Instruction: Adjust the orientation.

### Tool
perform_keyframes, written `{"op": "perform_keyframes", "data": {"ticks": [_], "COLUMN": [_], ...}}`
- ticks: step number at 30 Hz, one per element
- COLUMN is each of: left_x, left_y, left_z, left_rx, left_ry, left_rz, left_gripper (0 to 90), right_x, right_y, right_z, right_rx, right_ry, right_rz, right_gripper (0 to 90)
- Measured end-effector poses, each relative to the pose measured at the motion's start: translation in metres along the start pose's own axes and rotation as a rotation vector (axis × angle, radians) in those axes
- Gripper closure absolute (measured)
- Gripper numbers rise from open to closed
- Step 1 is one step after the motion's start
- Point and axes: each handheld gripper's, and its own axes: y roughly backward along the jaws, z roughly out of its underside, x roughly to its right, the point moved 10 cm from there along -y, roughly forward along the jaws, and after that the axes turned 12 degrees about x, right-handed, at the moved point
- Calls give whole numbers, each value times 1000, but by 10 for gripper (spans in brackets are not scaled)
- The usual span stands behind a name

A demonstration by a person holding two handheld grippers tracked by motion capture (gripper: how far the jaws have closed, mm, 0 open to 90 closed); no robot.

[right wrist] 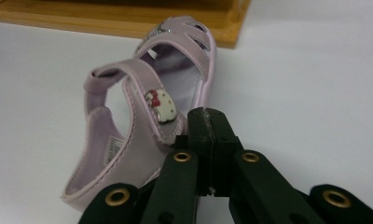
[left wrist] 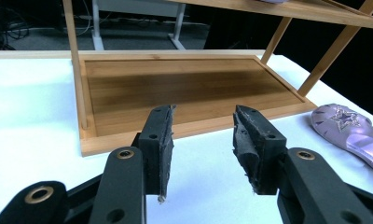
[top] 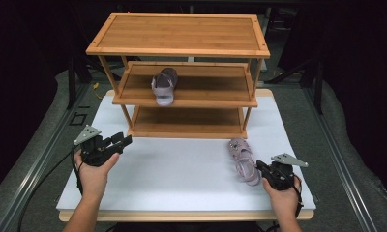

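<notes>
Lilac plastic child's sandal (top: 243,161) lies on white table mat (top: 182,169) at 4 o'clock of bamboo three-tier shoe rack (top: 182,72), just off its front corner. Second lilac sandal (top: 163,86) sits on middle shelf. Left gripper (top: 125,140), 8 o'clock of rack, level, jaws apart, empty. Right gripper (top: 260,167) jaws pinched together at sandal's side edge (right wrist: 166,135); grip on strap unclear.

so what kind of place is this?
Probably a lab data-collection bench, not a home: a white-topped table ringed by black curtains, a bamboo shoe rack as a prop, and hand-held grippers, the right gripper at a lilac sandal.
</notes>
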Motion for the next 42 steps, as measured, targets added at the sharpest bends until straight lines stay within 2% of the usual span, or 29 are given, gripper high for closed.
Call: {"op": "perform_keyframes", "data": {"ticks": [3,4,5,6,7,9,12,13,16,19,21,22,23,24,25,26,27,28,34,36,37,40,42], "left_x": [1,1,2,2,4,4,2,0,-1,-1,-2,-2,-2,-2,-3,-3,-4,-4,-4,-6,-6,-12,-15], "left_y": [0,0,0,0,1,1,2,2,1,1,1,1,1,1,1,1,0,0,-1,0,0,3,5], "left_z": [1,1,0,0,-1,-2,-3,-2,-1,0,0,1,1,1,2,2,4,4,5,5,4,3,2], "left_rx": [-3,-3,-4,-4,1,1,5,2,0,-4,-8,-8,-8,-8,-9,-9,-16,-16,-26,-23,-22,-18,-13], "left_ry": [5,5,2,2,1,1,6,13,17,17,19,21,28,28,36,36,42,42,53,67,68,90,91], "left_rz": [7,7,10,10,17,18,15,14,12,10,9,9,8,8,8,8,9,9,15,17,18,10,5], "left_gripper": [575,575,575,575,575,575,575,575,574,573,571,569,564,562,560,558,557,556,555,551,552,550,550], "right_x": [11,11,22,22,32,40,41,39,27,19,16,15,15,15,16,16,16,16,5,6,6,4,5], "right_y": [-1,-1,-1,-1,2,8,13,16,18,16,14,11,6,6,3,3,0,0,-8,-10,-13,-17,-21], "right_z": [7,7,9,9,7,-1,-11,-19,-29,-39,-41,-41,-37,-37,-35,-35,-34,-34,-26,-25,-26,-22,-21], "right_rx": [-28,-28,-40,-40,-43,-34,-26,-83,-203,-273,-294,-332,-406,-406,-450,-450,-500,-500,-649,-672,-674,-725,-743], "right_ry": [-15,-15,-25,-25,-25,-28,-36,37,107,158,165,159,152,152,148,148,151,151,167,194,198,191,202], "right_rz": [34,34,68,68,97,120,109,81,12,-14,-27,-37,-45,-45,-38,-38,-34,-34,-87,-80,-68,-81,-73], "right_gripper": [898,898,874,874,838,811,780,724,677,642,634,619,613,613,610,610,613,613,609,608,625,661,680]}}
